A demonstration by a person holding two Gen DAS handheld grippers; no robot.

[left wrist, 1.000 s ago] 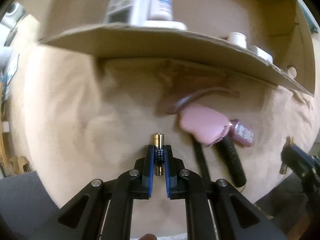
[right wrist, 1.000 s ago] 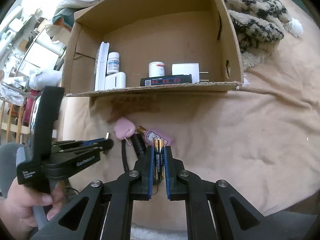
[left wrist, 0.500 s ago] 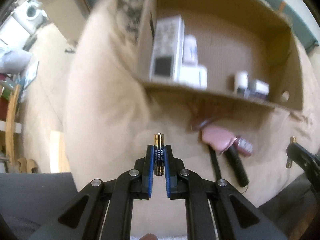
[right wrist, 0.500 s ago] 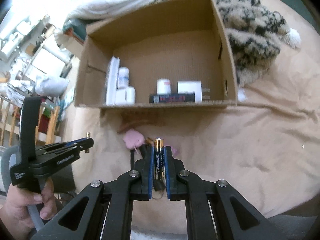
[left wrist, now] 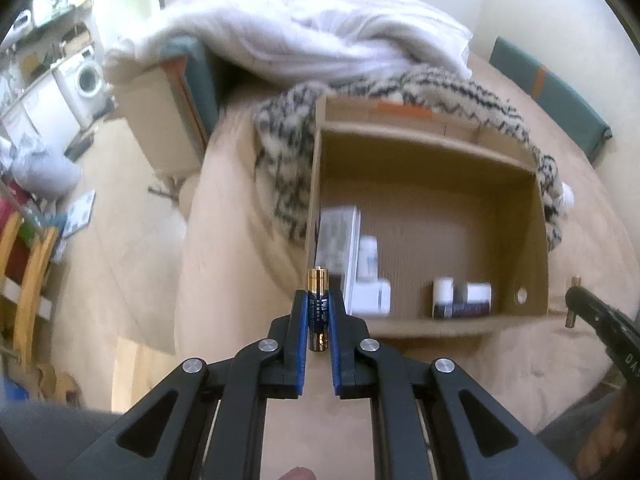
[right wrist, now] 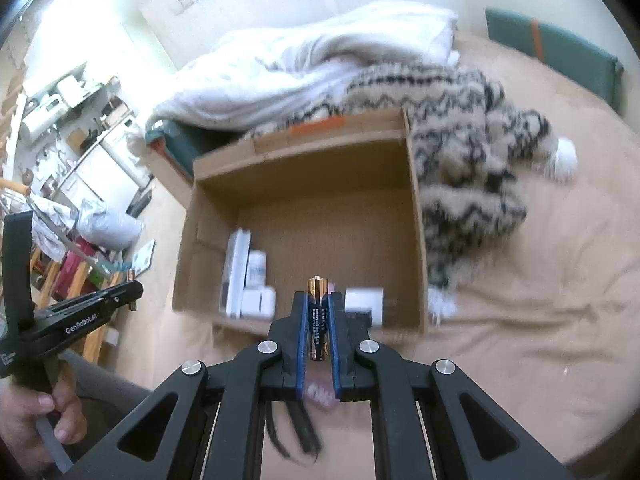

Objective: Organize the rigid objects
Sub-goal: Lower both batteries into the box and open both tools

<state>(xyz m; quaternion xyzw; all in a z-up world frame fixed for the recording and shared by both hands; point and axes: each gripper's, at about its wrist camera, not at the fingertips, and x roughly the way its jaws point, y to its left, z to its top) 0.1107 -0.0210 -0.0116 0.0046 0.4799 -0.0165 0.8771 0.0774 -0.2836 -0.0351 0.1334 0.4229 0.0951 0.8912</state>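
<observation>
2 grippers, left [left wrist: 318, 312] and right [right wrist: 318, 312], are each pinching 1 upright battery, apparently for depositing into the cardboard box [right wrist: 416, 216].

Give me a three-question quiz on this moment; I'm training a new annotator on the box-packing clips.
1. True or false: the left tool and the right tool each clamp a battery.
2. The white bottle in the cardboard box stands nearer which wall of the box in the right wrist view: A left, B right?
3. Fill in: behind the box lies a black-and-cream patterned ____.

Key: 1 true (left battery, right battery); 2 A; 3 blanket.
</observation>
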